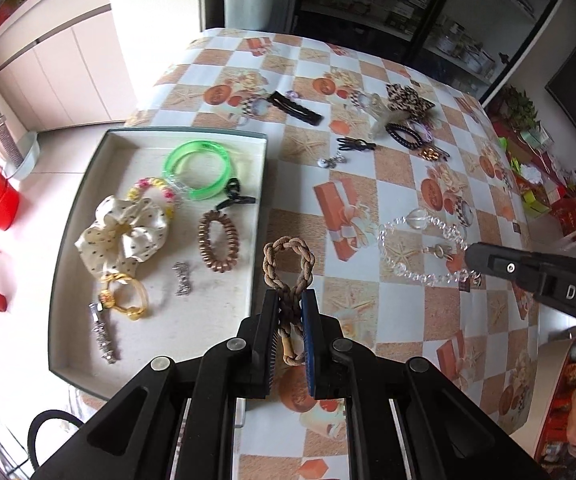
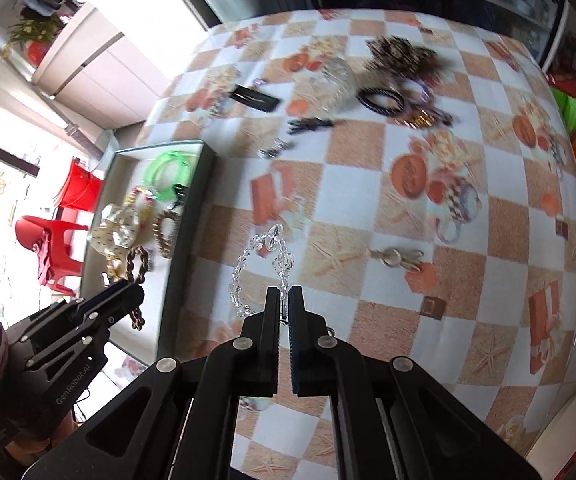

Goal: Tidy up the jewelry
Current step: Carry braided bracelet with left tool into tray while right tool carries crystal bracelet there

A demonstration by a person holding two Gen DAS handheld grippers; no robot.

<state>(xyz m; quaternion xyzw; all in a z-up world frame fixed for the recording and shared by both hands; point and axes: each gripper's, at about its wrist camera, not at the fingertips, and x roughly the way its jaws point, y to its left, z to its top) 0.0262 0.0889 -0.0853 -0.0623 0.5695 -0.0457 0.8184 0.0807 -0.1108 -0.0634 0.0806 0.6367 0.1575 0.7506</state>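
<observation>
Jewelry is being sorted into a flat white tray [image 1: 88, 184] at the left side of the checkered surface [image 1: 368, 184]. Six or seven pieces already lie in the tray: a green plastic bangle [image 1: 198, 168], a pink and yellow bead bracelet [image 1: 153, 190], one cream dotted scrunchie [image 1: 122, 238], one brown coil hair tie [image 1: 218, 241], a yellow ring piece [image 1: 128, 300], a black clip [image 1: 234, 196] and some small silver bits.

The left gripper [image 1: 291, 312] has its fingers squeezed on a brown braided rope bracelet [image 1: 288, 264], held just past the tray's right edge. The right gripper [image 2: 285, 300] has its fingers pinched nearly together on a clear crystal bead bracelet [image 2: 262, 268], which hangs a little above the surface.

So two pieces are being carried at once. I think the next move is to bring each one over the tray and let go gently. About seven more things wait at the far side, among them a leopard bow [image 1: 408, 98] and a black flat clip [image 1: 296, 107].
</observation>
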